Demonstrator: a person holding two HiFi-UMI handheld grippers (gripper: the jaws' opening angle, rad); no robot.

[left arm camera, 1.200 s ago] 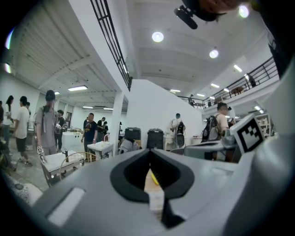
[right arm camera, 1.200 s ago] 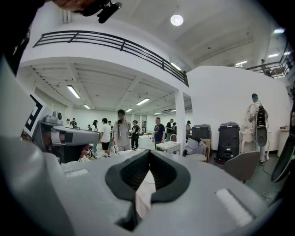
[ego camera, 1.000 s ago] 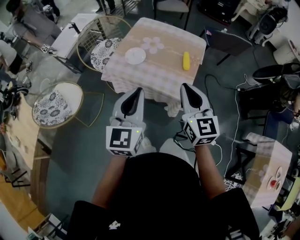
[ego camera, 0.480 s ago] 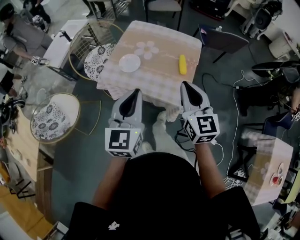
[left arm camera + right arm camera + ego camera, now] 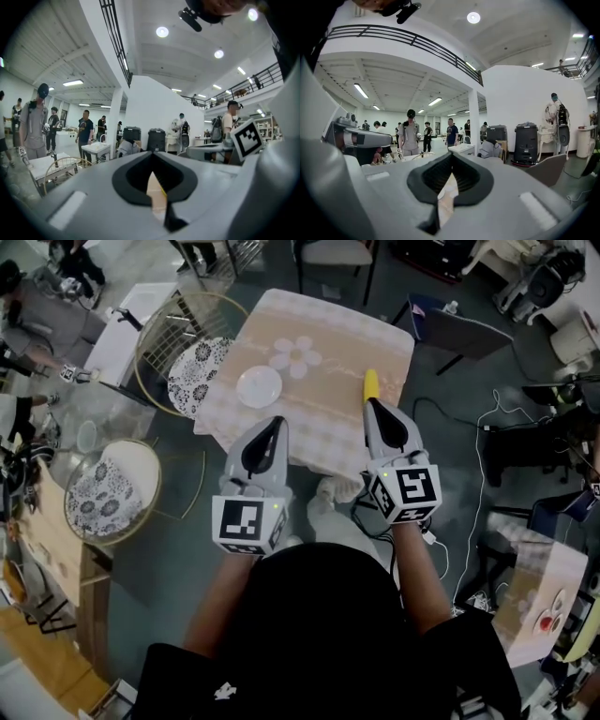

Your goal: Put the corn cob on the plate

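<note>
In the head view a yellow corn cob (image 5: 371, 382) lies on the right part of a table with a pink checked cloth (image 5: 328, 338). A white plate (image 5: 260, 385) sits empty on the table's left part. My right gripper (image 5: 367, 402) is shut and holds nothing; its tip overlaps the cob's near end in the picture. My left gripper (image 5: 277, 420) is shut and empty too, over the table's near edge below the plate. In the left gripper view the gripper (image 5: 151, 153) shows only a sliver of cloth past its jaws. The right gripper (image 5: 451, 153) shows the same in its own view.
Two wire chairs with patterned cushions (image 5: 201, 362) (image 5: 105, 488) stand left of the table. A dark chair (image 5: 459, 329) and floor cables (image 5: 464, 474) are on the right. A second small clothed table (image 5: 530, 568) stands at the lower right. People stand in the background.
Both grippers have moved forward toward the table, which now sits closer beneath them. The right gripper's tip has reached the cob's near end in the picture. Both stay shut.
</note>
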